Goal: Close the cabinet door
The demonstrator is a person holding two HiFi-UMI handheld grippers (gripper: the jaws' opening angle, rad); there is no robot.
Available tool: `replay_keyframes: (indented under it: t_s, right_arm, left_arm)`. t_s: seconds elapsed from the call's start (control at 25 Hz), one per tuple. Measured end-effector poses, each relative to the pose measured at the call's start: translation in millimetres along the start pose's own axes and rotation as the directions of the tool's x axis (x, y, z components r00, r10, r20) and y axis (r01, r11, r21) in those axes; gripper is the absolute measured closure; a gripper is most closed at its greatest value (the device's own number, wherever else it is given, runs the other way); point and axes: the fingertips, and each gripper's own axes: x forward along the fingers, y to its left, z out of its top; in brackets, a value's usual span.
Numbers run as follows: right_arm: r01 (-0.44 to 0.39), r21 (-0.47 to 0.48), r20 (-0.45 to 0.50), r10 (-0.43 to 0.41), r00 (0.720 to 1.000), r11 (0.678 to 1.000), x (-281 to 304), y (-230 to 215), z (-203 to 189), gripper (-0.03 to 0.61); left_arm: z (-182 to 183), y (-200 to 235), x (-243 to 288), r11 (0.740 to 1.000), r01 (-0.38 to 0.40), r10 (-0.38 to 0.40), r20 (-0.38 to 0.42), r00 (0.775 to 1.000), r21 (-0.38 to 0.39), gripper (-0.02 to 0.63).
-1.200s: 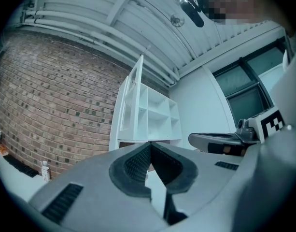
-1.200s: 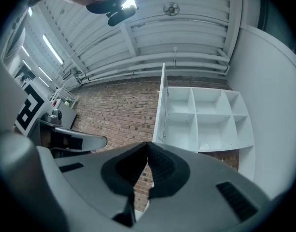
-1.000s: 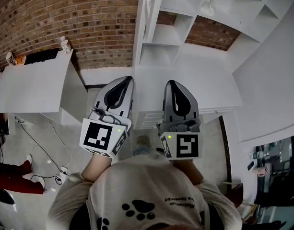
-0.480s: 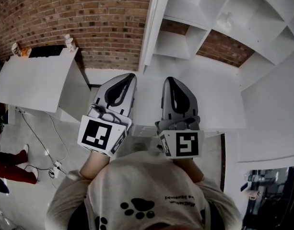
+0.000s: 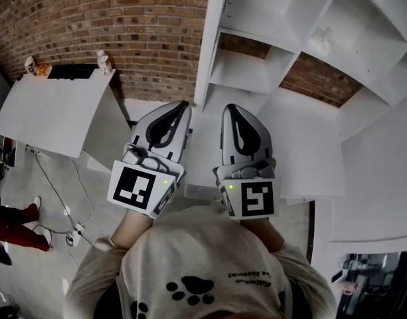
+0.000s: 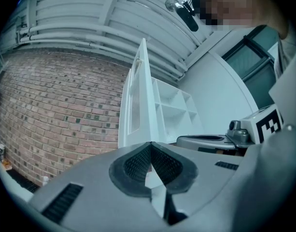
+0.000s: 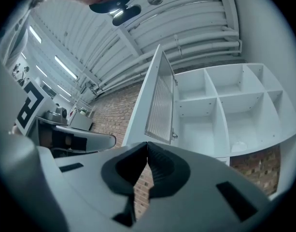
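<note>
The white cabinet (image 5: 303, 25) with open shelf compartments fills the upper right of the head view. Its door (image 5: 213, 38) stands open, swung out edge-on toward me. In the left gripper view the door (image 6: 140, 95) shows as a thin upright panel straight ahead. The right gripper view shows the door's (image 7: 160, 105) slatted inner face next to the shelves (image 7: 220, 105). My left gripper (image 5: 181, 106) and right gripper (image 5: 230, 109) are held side by side just short of the cabinet, both shut on nothing, touching neither door nor shelves.
A small white object (image 5: 323, 38) lies in one shelf compartment. A white table (image 5: 50, 111) with cups stands at the left against the brick wall (image 5: 123, 18). Cables and a power strip (image 5: 74, 234) lie on the floor; someone's red-trousered leg (image 5: 14, 218) is at the left edge.
Both grippers have moved forward together toward the cabinet, which now sits larger and nearer in the head view. Their jaws stayed shut.
</note>
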Motion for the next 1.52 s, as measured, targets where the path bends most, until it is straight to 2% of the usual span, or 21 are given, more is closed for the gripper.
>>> replay_keyframes:
  t_s: [0.24, 0.44, 0.64, 1.0, 1.24, 1.52]
  right_arm:
    - [0.004, -0.031, 0.008, -0.004, 1.0, 0.999, 8.4, 3.8, 4.4, 0.568]
    - [0.033, -0.056, 0.023, -0.032, 0.999, 0.998, 15.1, -3.2, 27.0, 0.568]
    - [0.074, -0.092, 0.045, -0.07, 0.997, 0.993, 17.7, -11.1, 47.5, 0.568]
    - [0.057, -0.13, 0.082, -0.047, 0.996, 0.99, 22.4, -12.4, 89.7, 0.568]
    - [0.06, -0.189, 0.111, -0.04, 0.993, 0.98, 31.4, -13.6, 125.5, 0.568]
    - [0.018, -0.095, 0.096, -0.009, 0.995, 0.995, 43.6, -19.3, 148.1, 0.566]
  left_arm:
    - [3.3, 6.9, 3.7, 1.0, 0.025, -0.025, 0.023, 0.999, -0.01, 0.604]
    - [27.9, 16.2, 4.8, 0.999, 0.051, -0.05, 0.06, 0.997, -0.012, 0.604]
    - [39.2, 20.9, 13.9, 0.994, 0.108, -0.107, 0.059, 0.993, -0.018, 0.604]
    - [75.8, 16.2, 12.2, 0.976, 0.216, -0.212, 0.113, 0.971, -0.017, 0.604]
    - [108.4, 16.4, 15.5, 0.969, 0.243, -0.247, 0.138, 0.959, 0.048, 0.604]
    - [136.4, 19.2, 21.8, 0.967, 0.226, -0.243, 0.157, 0.957, 0.119, 0.604]
